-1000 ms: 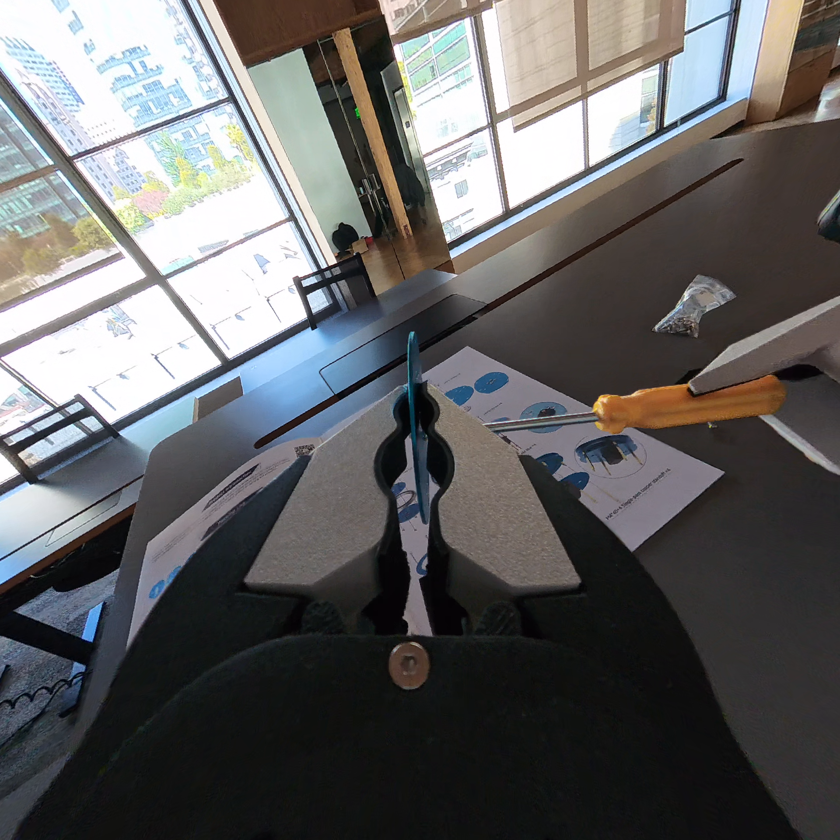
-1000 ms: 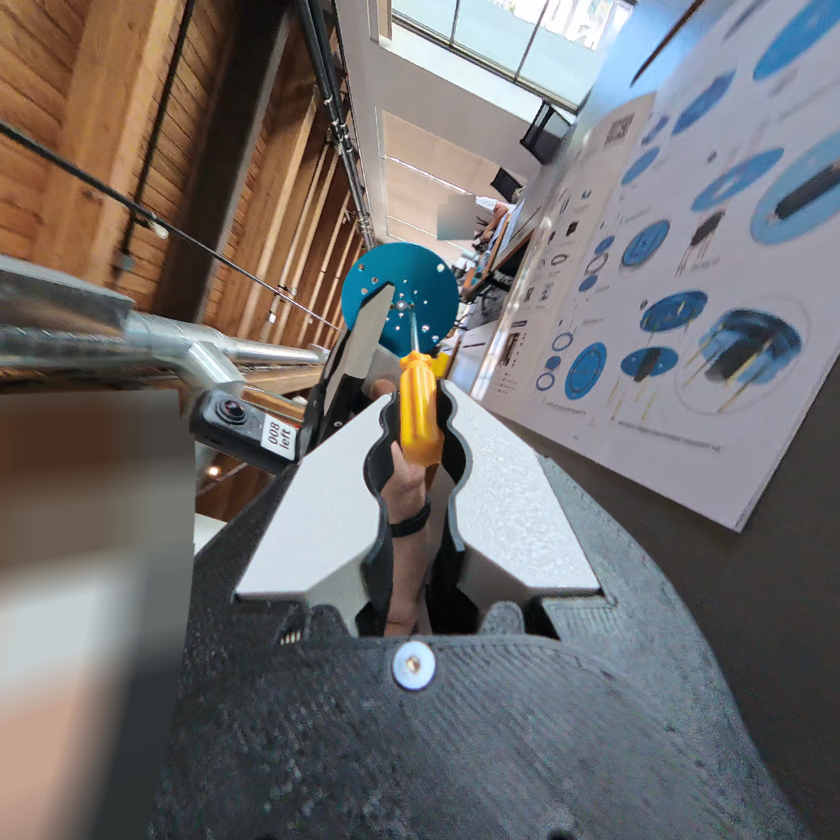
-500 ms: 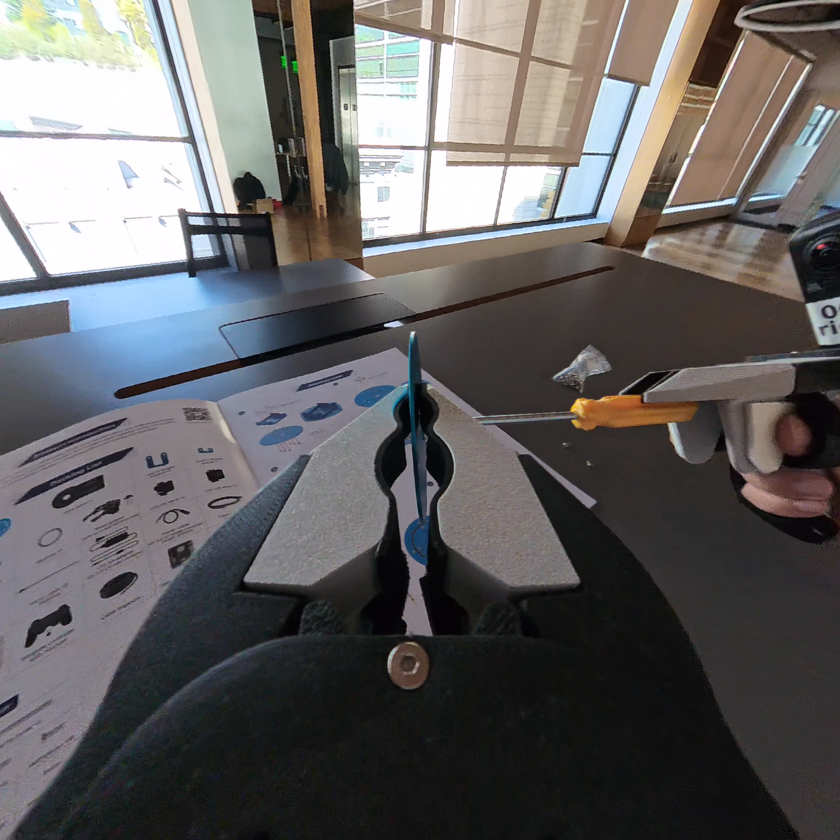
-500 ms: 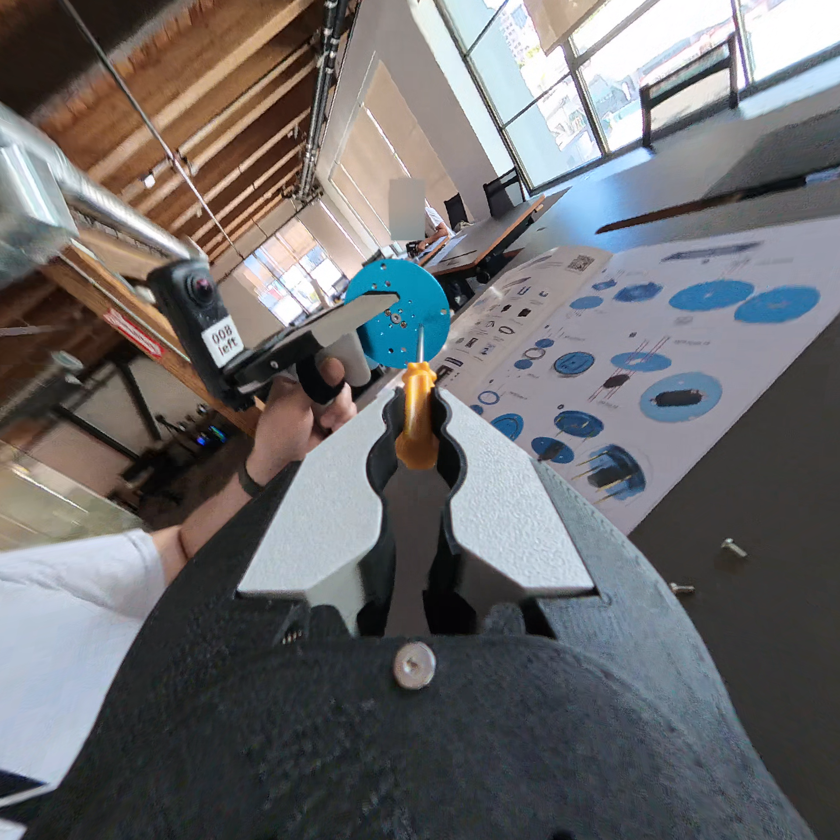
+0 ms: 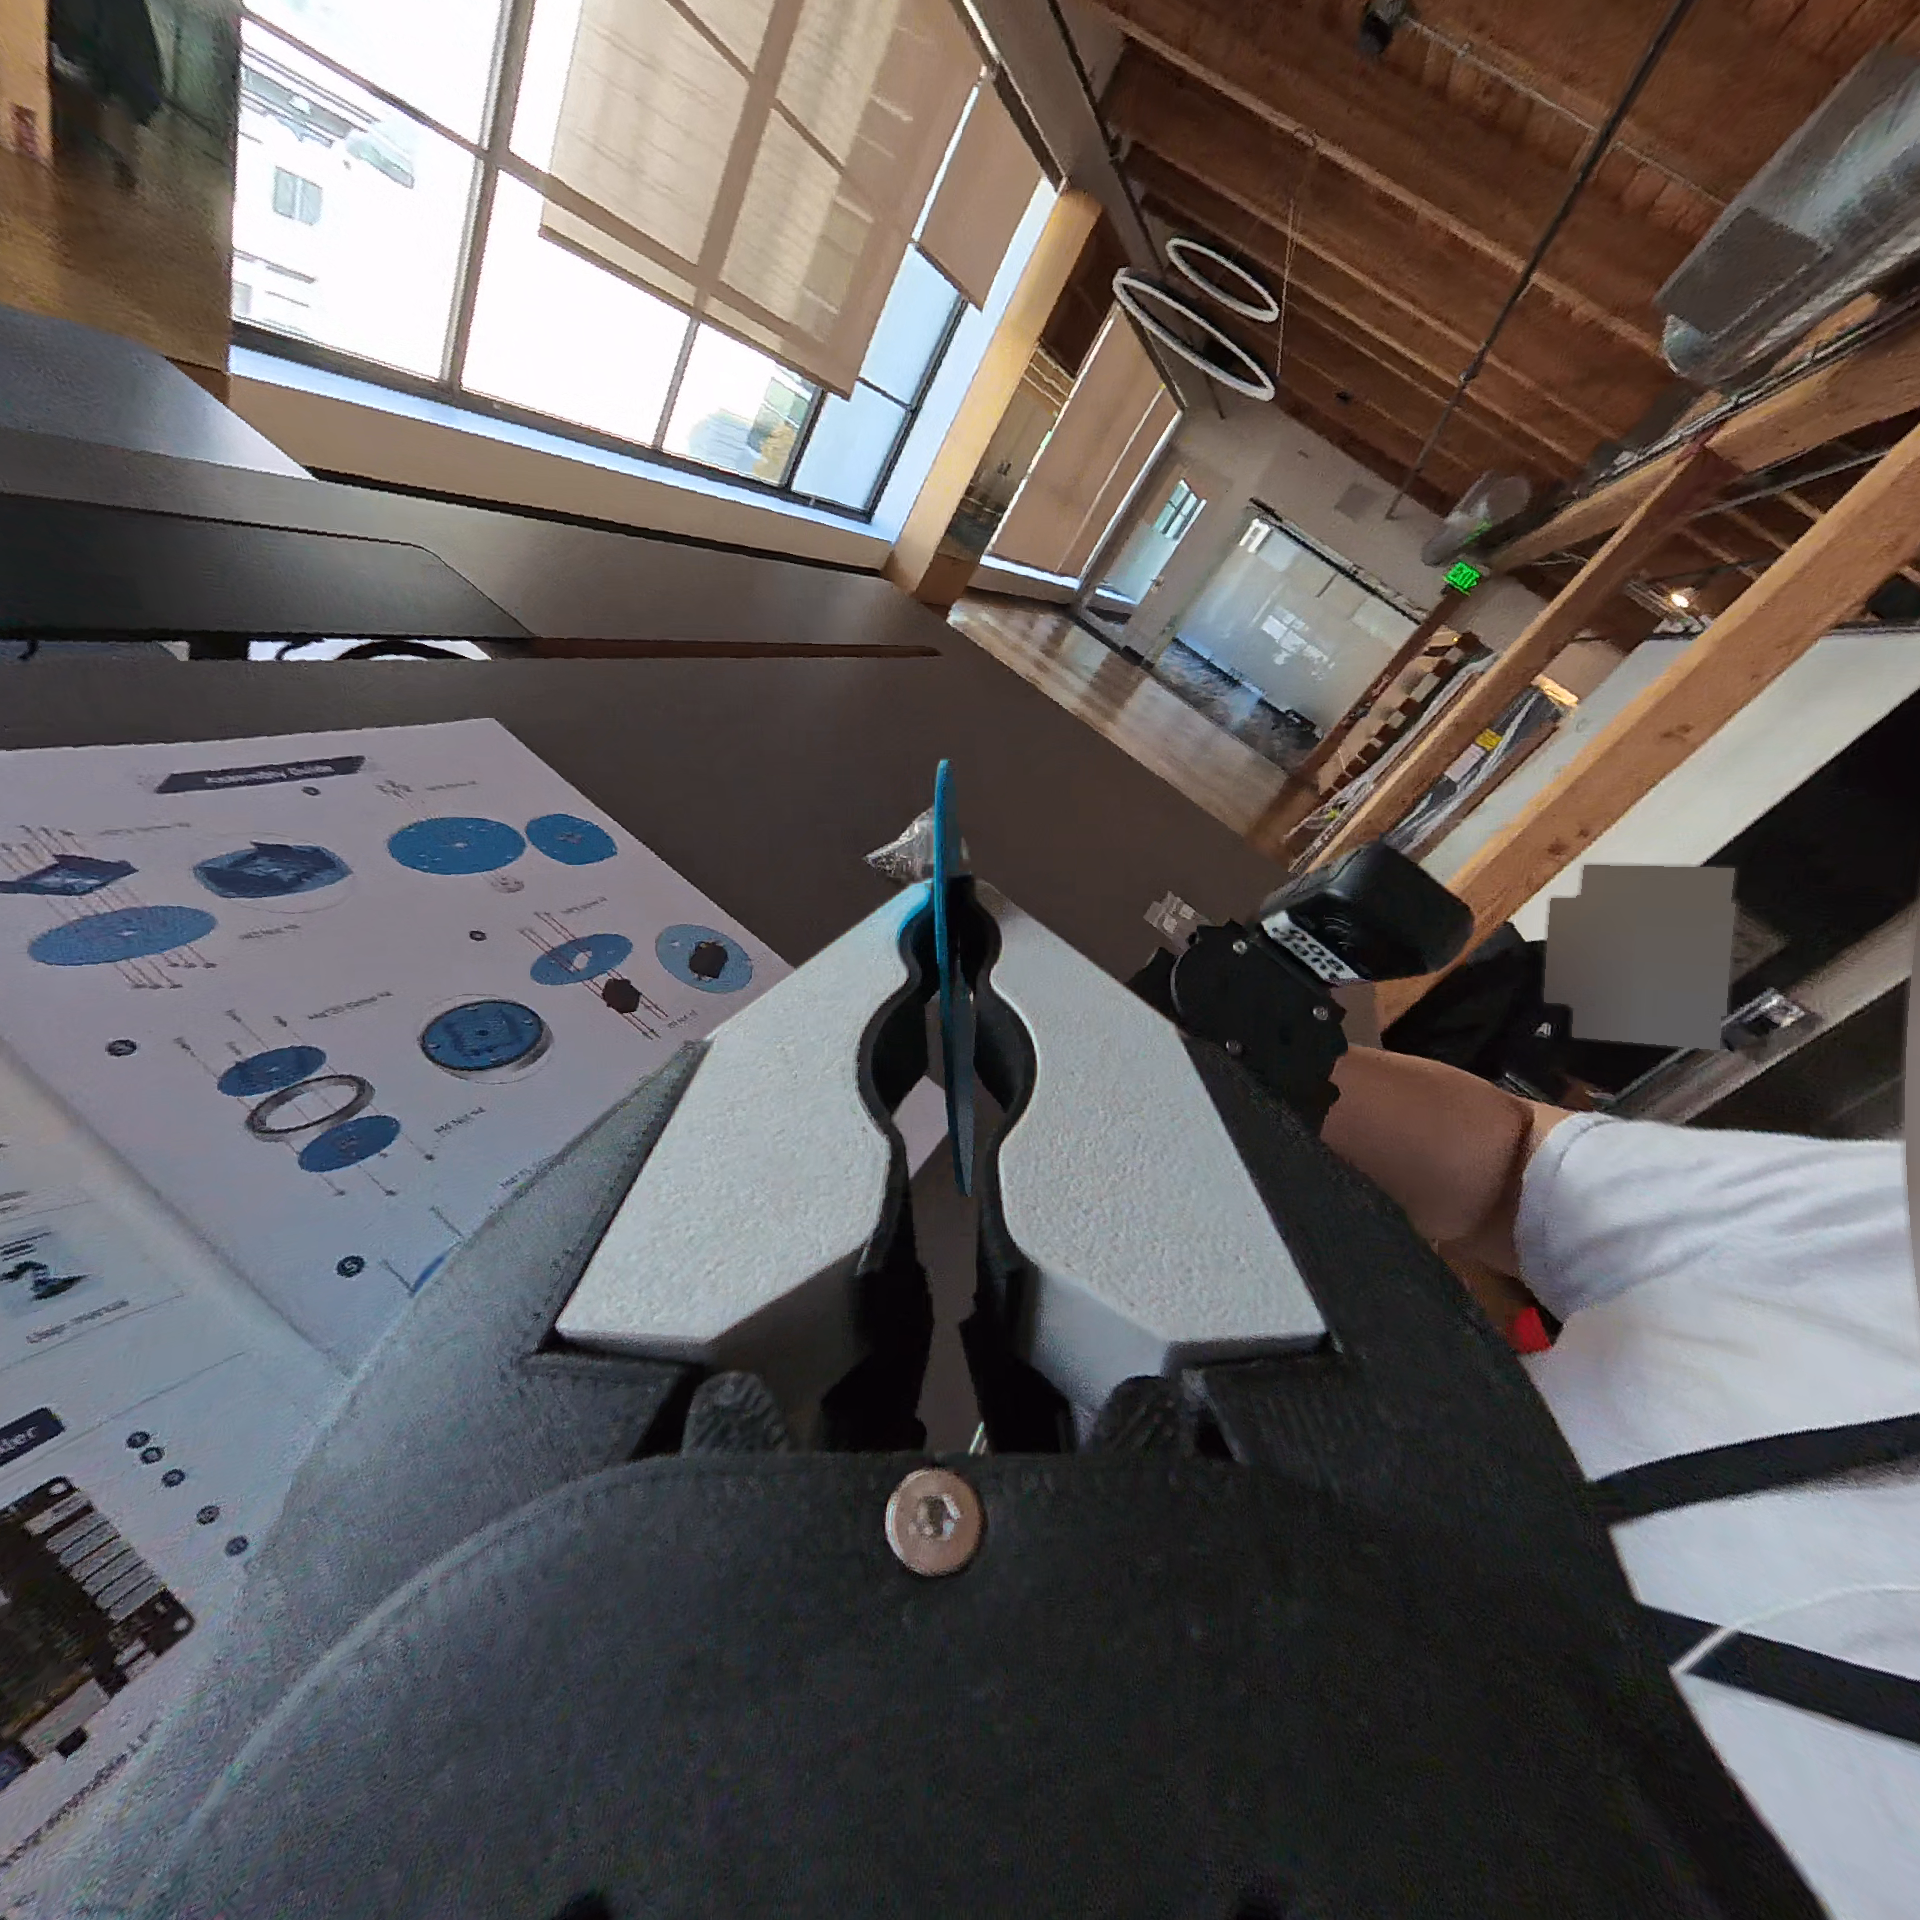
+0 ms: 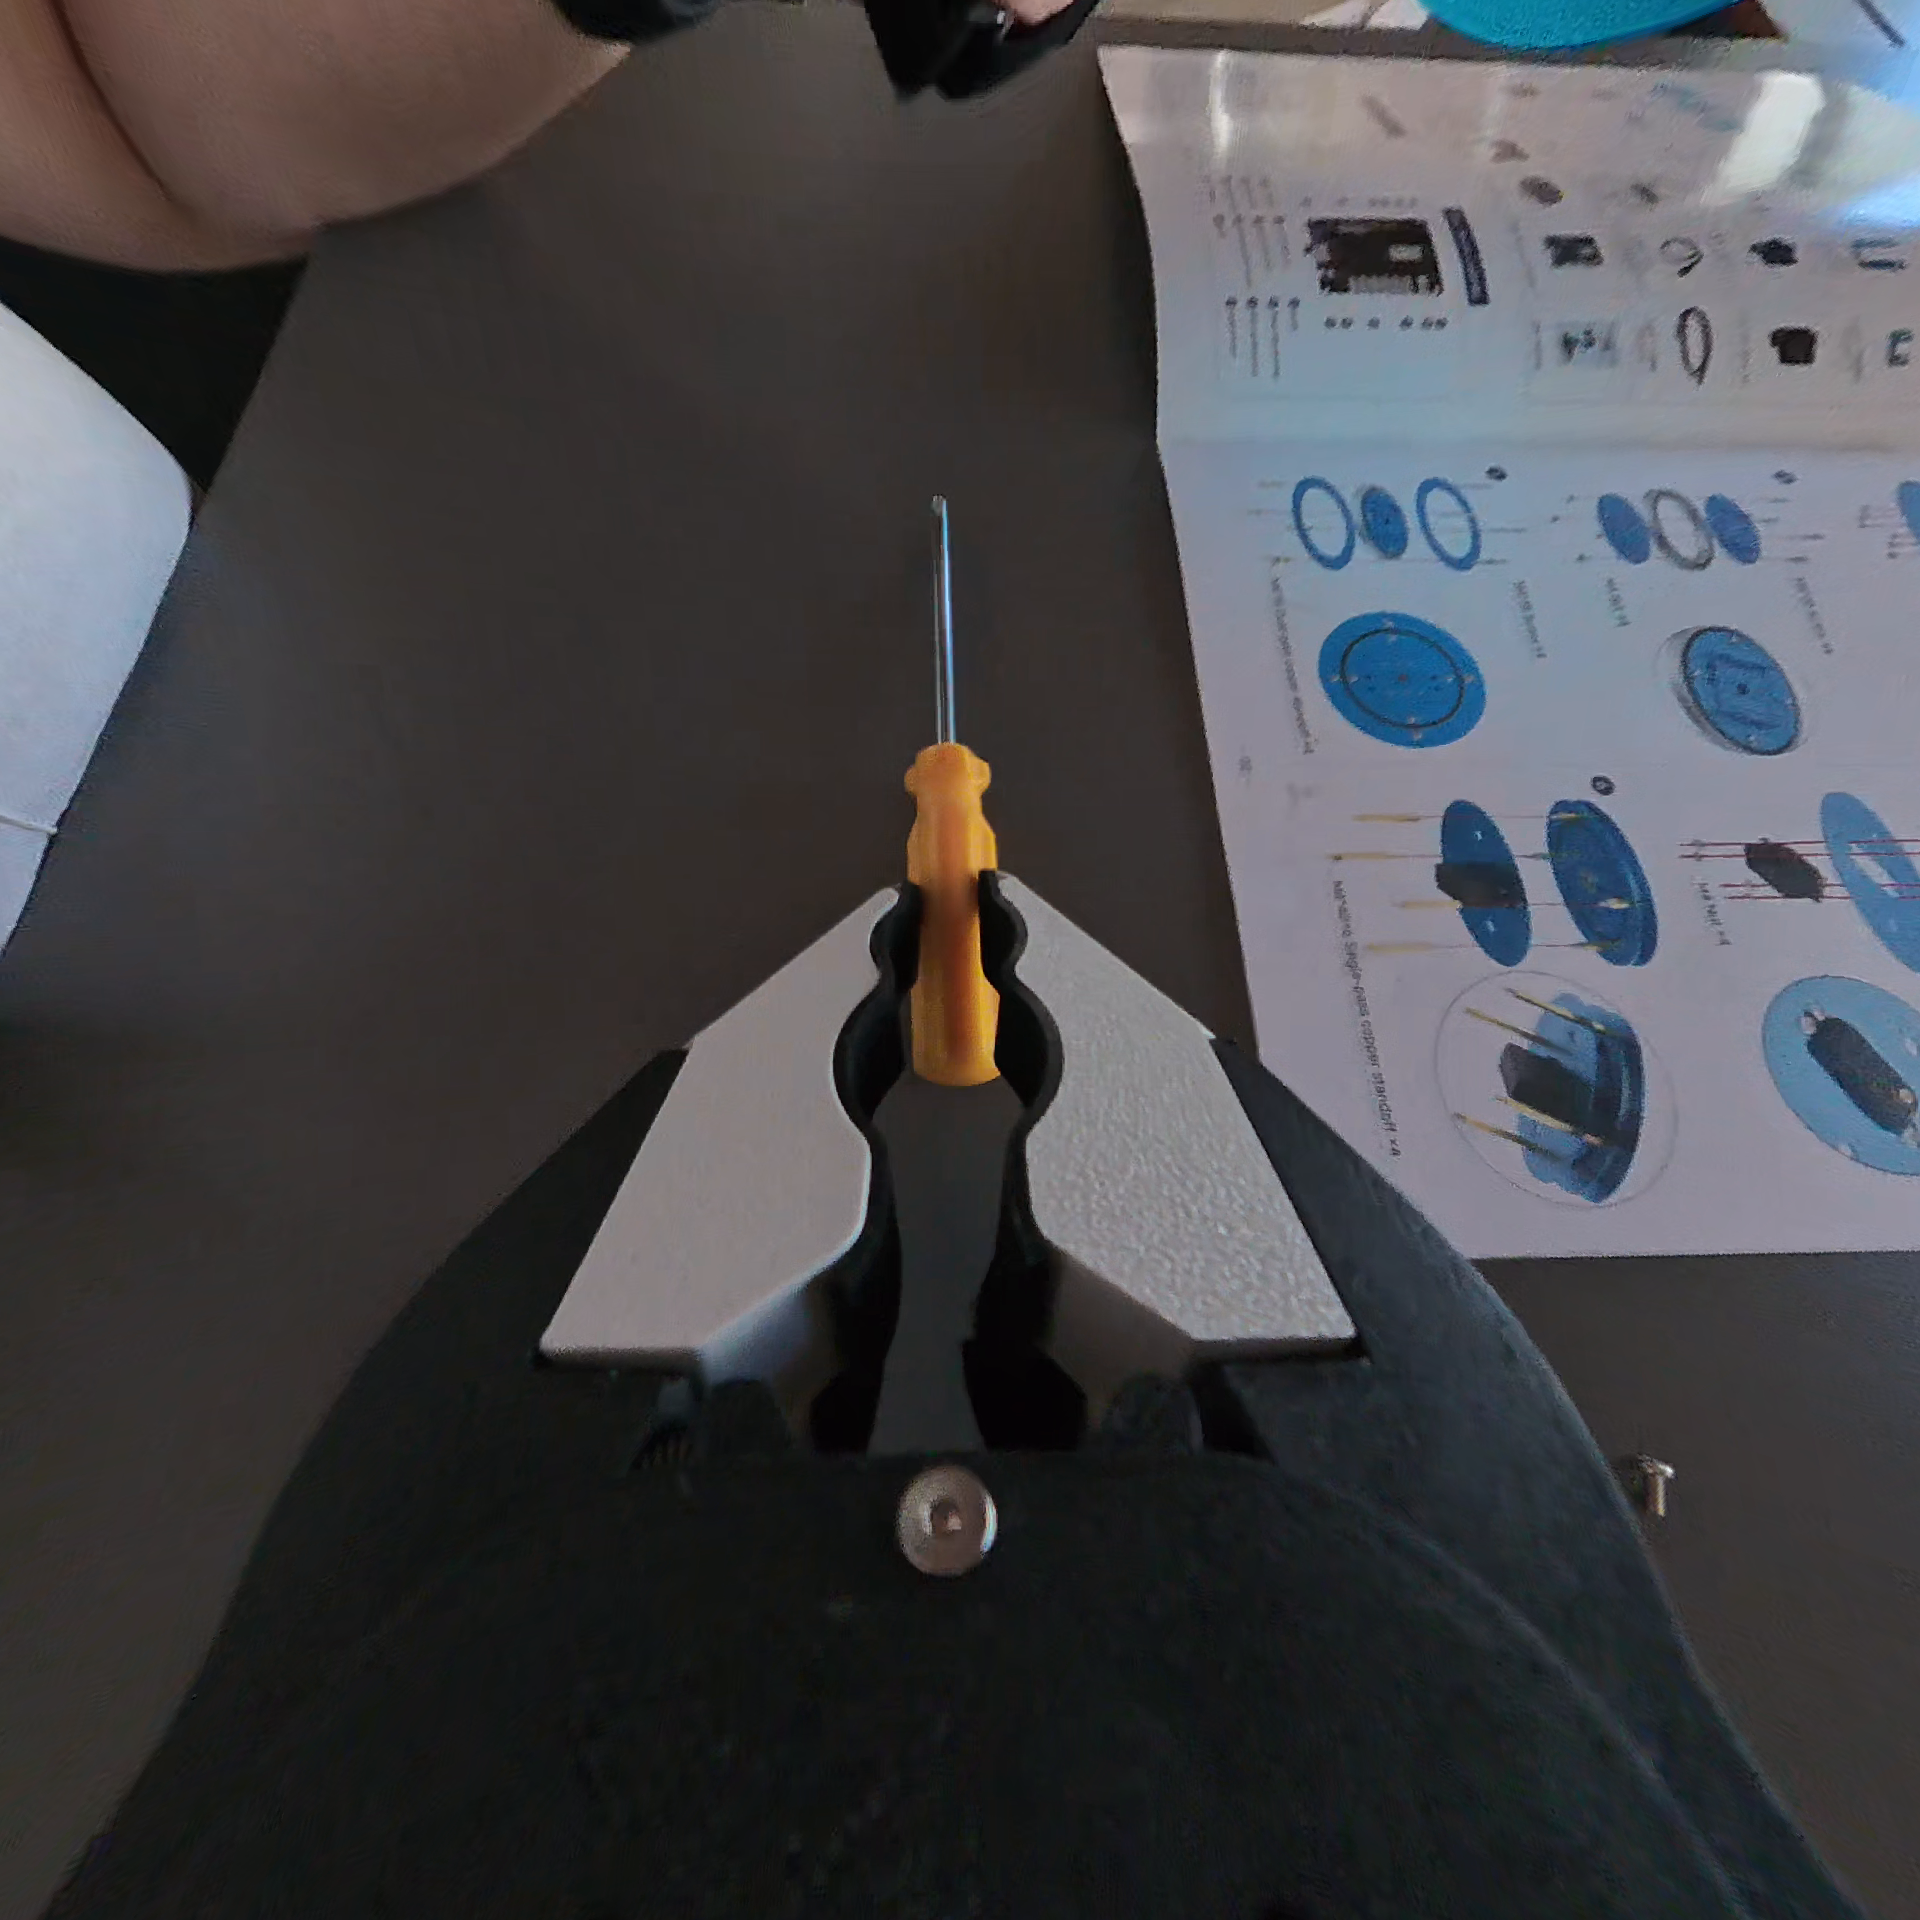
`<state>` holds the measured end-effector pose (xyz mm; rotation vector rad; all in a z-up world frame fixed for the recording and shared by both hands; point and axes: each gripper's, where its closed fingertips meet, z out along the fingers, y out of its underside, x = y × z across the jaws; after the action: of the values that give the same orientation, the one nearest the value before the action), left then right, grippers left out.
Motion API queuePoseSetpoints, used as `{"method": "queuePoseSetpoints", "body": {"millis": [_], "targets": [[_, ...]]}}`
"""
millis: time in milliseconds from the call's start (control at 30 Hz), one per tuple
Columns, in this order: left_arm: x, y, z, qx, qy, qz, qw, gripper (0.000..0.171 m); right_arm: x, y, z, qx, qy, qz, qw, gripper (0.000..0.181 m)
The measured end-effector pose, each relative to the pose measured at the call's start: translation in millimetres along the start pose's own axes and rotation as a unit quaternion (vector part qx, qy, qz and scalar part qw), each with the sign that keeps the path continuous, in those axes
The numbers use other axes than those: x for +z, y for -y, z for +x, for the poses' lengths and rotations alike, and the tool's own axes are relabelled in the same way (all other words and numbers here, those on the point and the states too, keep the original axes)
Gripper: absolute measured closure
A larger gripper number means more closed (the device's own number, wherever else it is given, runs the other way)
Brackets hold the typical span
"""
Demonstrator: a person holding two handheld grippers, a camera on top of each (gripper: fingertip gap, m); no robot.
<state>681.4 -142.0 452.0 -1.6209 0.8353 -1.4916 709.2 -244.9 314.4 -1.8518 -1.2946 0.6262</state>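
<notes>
left gripper (image 5: pixel 951 940) has its two grey fingers (image 5: pixel 774 1132) pinched nearly together on one thin round blue plastic disc (image 5: pixel 948 966), seen edge-on and upright, its rim poking out past the fingertips, held up in the air above the dark matte worktop (image 5: pixel 790 769). right gripper (image 6: pixel 948 914) has its two fingers (image 6: pixel 1132 1164) closed on one small screwdriver with an orange plastic handle (image 6: pixel 948 935); the handle sits clamped near the tips, the thin steel shaft points straight ahead, its tip hovering over bare dark worktop (image 6: pixel 623 520). one white printed instruction sheet with blue diagrams (image 6: pixel 1538 665) lies flat on the worktop just to the right of the screwdriver; the left wrist view shows it (image 5: pixel 312 987) to the left of the disc. one loose silver screw (image 6: pixel 1647 1481) lies on the worktop beside the right gripper's body. one small clear bag of hardware (image 5: pixel 909 844) peeks out behind the disc. a person's bare forearm (image 5: pixel 1423 1132) and white sleeve (image 5: pixel 1704 1278) show at the right.
</notes>
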Motion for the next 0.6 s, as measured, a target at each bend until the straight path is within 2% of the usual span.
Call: {"method": "queuePoseSetpoints", "body": {"millis": [100,133,167,267,300,400,500,600], "targets": [[5,-8,3,-0.001,-0.007,-0.017,1.0,0.171,-4,-2,1,0.016,0.011,0.001,1.0,0.17],[7,-10,7,-0.009,-0.017,-0.021,1.0,0.171,-7,-1,4,0.024,0.012,0.01,1.0,0.163],[9,-13,12,-0.017,-0.031,-0.028,0.999,0.171,-12,6,7,0.038,0.014,0.033,0.999,0.154],[16,-26,23,-0.033,-0.06,-0.059,0.996,0.171,-39,42,26,0.111,0.004,0.146,0.983,0.149],[19,-31,26,-0.03,-0.066,-0.069,0.995,0.171,-48,49,35,0.141,-0.007,0.177,0.974,0.15],[26,-44,34,-0.021,-0.08,-0.098,0.992,0.171,-58,63,42,0.216,0.02,0.238,0.947,0.149],[31,-55,43,-0.013,-0.097,-0.122,0.988,0.171,-51,65,41,0.263,0.043,0.248,0.931,0.148],[33,-65,48,-0.009,-0.104,-0.144,0.984,0.171,-54,74,33,0.285,0.093,0.28,0.912,0.164]]}}
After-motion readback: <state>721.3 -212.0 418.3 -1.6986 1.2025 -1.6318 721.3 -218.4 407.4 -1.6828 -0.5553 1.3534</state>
